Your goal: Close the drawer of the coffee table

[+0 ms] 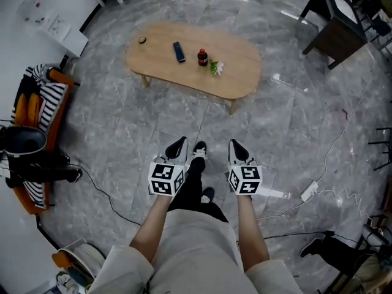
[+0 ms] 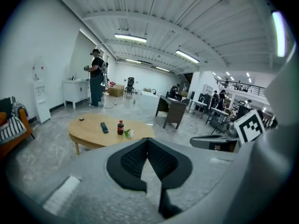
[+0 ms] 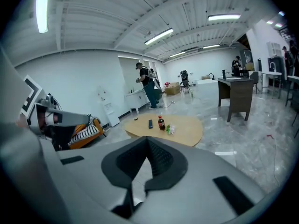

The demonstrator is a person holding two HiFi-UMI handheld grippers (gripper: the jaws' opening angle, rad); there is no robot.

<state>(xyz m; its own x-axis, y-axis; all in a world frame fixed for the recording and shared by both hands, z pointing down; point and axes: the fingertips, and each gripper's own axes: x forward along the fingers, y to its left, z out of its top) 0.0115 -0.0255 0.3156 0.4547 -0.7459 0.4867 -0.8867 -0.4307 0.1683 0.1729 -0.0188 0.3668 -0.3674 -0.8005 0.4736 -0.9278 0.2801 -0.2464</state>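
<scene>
The left gripper (image 1: pixel 177 146) and the right gripper (image 1: pixel 237 147) are held side by side, each with its jaws closed on nothing. The bench (image 1: pixel 239 72) stands well ahead of both, carrying a bottle (image 1: pixel 202 57). Its drawer cannot be made out.

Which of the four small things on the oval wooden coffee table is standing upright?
The dark bottle with the red label, between the flat dark remote control and the small green-and-white item. The others lie flat.

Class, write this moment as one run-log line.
left gripper: shut, empty | right gripper: shut, empty | coffee table: ahead, apart from both | drawer: not visible
</scene>
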